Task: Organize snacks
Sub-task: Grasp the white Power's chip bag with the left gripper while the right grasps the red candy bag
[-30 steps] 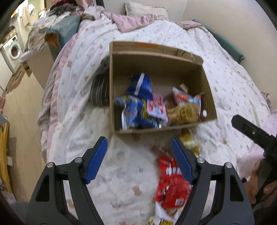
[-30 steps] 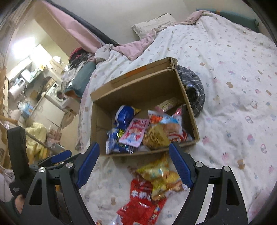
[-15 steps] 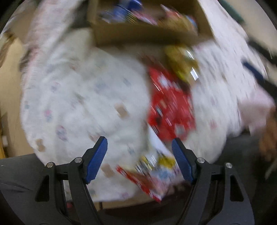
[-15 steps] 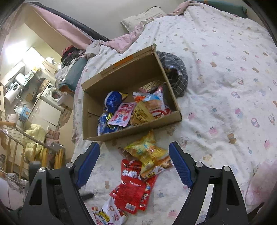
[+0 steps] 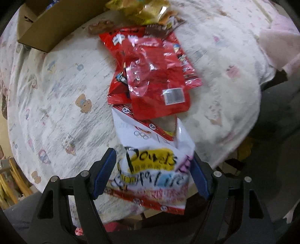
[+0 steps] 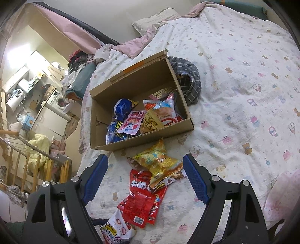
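Observation:
My left gripper (image 5: 151,174) points straight down at the bed's near edge, open, with a white snack bag (image 5: 153,165) lying between its blue pads. Beyond that bag lie overlapping red snack bags (image 5: 155,75) and yellow ones (image 5: 142,9). In the right wrist view my right gripper (image 6: 145,178) hangs open and empty above the yellow bags (image 6: 157,161) and red bags (image 6: 140,202). The white bag (image 6: 116,230) shows at the bottom edge. An open cardboard box (image 6: 142,135) with several snack packets inside stands on the bed just behind the loose bags.
A grey striped garment (image 6: 189,80) lies against the box's right side. A pillow (image 6: 157,20) and a pink blanket (image 6: 135,45) are at the bed's head. Left of the bed stand a wooden rack (image 6: 28,165) and a washing machine (image 6: 58,99). The box corner (image 5: 56,24) shows top left.
The left gripper swung down from facing the box to straddle the white bag at the bed's edge. The right gripper shifted a little, so the box sits farther off. Both stayed open.

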A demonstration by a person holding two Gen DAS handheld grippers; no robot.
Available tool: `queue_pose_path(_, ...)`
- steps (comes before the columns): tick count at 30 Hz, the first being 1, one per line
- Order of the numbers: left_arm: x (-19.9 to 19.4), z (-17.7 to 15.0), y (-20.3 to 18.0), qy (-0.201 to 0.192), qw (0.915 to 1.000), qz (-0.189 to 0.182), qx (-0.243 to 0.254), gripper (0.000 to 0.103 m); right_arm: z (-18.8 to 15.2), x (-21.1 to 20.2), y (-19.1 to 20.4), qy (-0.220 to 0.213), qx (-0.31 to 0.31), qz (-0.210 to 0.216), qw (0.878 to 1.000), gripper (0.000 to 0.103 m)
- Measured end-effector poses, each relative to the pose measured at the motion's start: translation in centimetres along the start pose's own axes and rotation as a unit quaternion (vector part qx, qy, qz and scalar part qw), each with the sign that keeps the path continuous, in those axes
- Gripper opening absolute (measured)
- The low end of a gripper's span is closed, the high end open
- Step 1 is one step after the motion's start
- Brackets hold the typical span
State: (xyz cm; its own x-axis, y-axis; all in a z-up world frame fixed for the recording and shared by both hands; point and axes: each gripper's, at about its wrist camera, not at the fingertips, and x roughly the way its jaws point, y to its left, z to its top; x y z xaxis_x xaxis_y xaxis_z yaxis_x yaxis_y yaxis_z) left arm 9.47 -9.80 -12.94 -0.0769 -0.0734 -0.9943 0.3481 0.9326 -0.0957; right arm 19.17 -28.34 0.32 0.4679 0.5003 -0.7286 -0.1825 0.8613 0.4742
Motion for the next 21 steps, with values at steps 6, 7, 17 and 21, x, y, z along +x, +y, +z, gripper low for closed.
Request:
queue_pose_path(6,0.3,0.3,0.4,-0.006,1.0000,-0.005,0.002,0.058,0.1,0.1,0.1,0.002,0.002,0.000,1.000,0.085)
queue_pose_path(7,0.0,0.2,0.2,-0.010,0.9999,-0.004,0.010,0.051,0.1,0.1,0.0,0.001,0.002,0.001,1.000,0.085)
queue_pose_path(17,-6.8,-0.9,3.5,-0.080,0.9961,-0.017,-0.033,0.049,0.0,1.2,-0.8,0.021,0.035,0.027,0.999,0.085)
queue_pose_path(21,-9.2,-0.1,8.3,-0.121,0.9896,0.013,-0.076,0.049,-0.8,3.2,0.0,0.067,0.026,0.009,0.997,0.085)
